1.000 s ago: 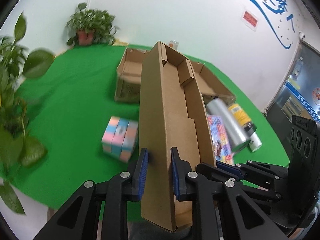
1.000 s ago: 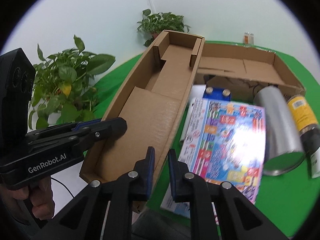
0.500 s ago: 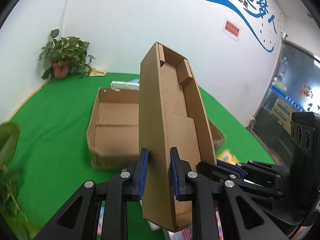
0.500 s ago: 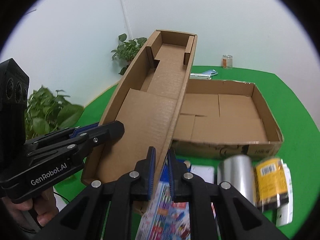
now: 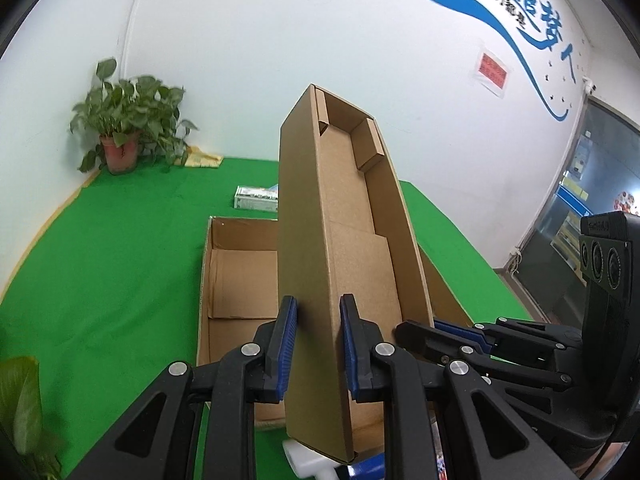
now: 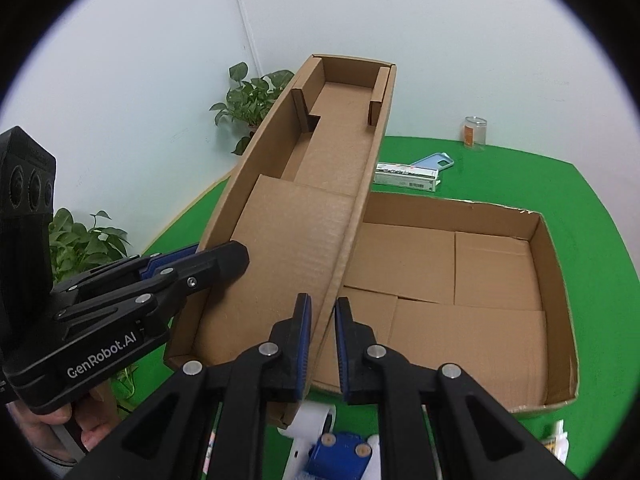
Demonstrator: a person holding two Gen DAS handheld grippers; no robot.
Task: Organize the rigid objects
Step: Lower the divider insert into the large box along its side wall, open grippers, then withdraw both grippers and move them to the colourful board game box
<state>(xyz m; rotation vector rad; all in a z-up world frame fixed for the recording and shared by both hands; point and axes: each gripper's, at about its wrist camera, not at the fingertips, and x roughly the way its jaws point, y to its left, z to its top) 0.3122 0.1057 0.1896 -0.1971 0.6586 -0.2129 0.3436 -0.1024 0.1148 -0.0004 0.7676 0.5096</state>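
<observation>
Two corrugated cardboard containers are present. The first, a long narrow cardboard tray (image 5: 340, 240), is carried in the air, tilted with its far end raised, above the second; its interior is bare brown board with two small folded tabs at the far end and a flat overlapping flap on the floor, and nothing lies in it. The left gripper (image 5: 318, 344) pinches the tray's left side wall near its close end, blue ribbed pads pressed against the board. The right gripper (image 6: 322, 344) pinches the opposite side wall in the same manner. The second container, a wide shallow cardboard box (image 6: 460, 280), rests on the green cloth table (image 6: 560, 184) and holds nothing; its floor is made of flat overlapping flaps. Beyond this box lie one flat rectangular printed carton (image 6: 406, 178), one pale blue phone case (image 6: 434, 164) touching it, and one clear cylindrical jar (image 6: 475, 130) standing upright near the wall. Beneath the grippers a white and blue object (image 6: 328, 444) is partly hidden; its kind cannot be told. Two potted plants (image 5: 128, 128) are visible, one in the corner, one near the left edge.
</observation>
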